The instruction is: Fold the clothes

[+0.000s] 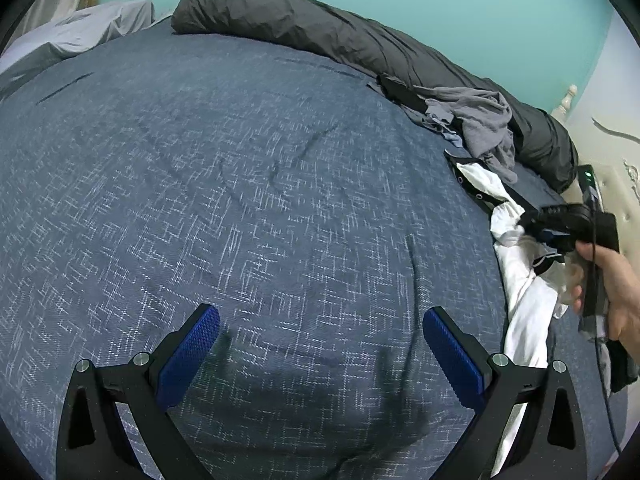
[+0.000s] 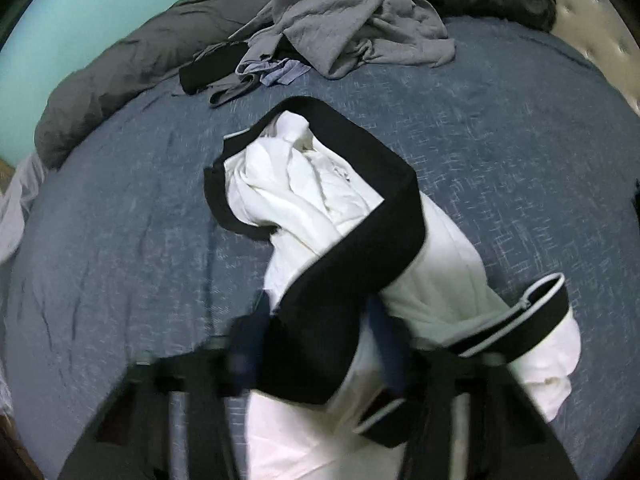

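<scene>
Blue bedspread (image 2: 500,128); white garment's black band (image 2: 320,332) clamped between right gripper (image 2: 316,344) fingers; left gripper (image 1: 320,344) spread, empty.

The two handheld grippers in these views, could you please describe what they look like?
The left gripper has black angular finger arms with silver round bolts and textured blue pads. The right gripper, blurred in its own view, shows the same black frame and blue pads; from the left wrist view its black body carries a thin black cable and a green light.

Showing matt woven cloth on the bedspread (image 1: 240,184), soft crumpled white cloth garment (image 2: 304,200), seemingly textured blue rubbery tool pads (image 1: 452,356).
</scene>
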Demonstrator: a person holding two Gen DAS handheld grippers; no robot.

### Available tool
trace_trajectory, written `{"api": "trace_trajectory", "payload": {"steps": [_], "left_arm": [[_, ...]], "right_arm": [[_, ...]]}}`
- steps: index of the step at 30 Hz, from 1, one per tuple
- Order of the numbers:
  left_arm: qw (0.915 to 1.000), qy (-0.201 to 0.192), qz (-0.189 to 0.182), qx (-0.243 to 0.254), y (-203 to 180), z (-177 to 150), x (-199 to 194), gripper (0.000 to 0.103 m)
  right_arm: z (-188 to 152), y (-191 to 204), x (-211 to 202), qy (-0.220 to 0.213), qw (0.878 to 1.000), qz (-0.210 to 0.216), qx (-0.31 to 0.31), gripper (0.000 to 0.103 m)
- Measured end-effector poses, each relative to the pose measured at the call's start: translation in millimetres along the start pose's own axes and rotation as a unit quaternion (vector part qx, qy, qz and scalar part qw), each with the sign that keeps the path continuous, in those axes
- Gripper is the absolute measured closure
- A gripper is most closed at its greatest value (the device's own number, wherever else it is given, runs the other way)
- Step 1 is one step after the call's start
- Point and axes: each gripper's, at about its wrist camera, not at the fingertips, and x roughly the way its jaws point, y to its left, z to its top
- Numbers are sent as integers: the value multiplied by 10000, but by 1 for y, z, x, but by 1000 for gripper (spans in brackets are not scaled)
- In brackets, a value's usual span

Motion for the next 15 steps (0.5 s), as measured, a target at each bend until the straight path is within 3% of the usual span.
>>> {"api": "trace_trajectory", "payload": {"steps": [2, 10, 15], "left_arm": [[10000, -1, -9, 10, -1, -1, 0, 0], [10000, -22, -25, 56, -7, -1, -1, 0], [10000, -8, -26, 72, -8, -2, -1, 0]], "right_arm": [[-5, -7, -5, -63, 9999, 78, -57, 92], [-40, -56, -66, -414, 9980, 329, -334, 95], [-75, -88, -91, -230, 9979, 378, -472, 95]]}}
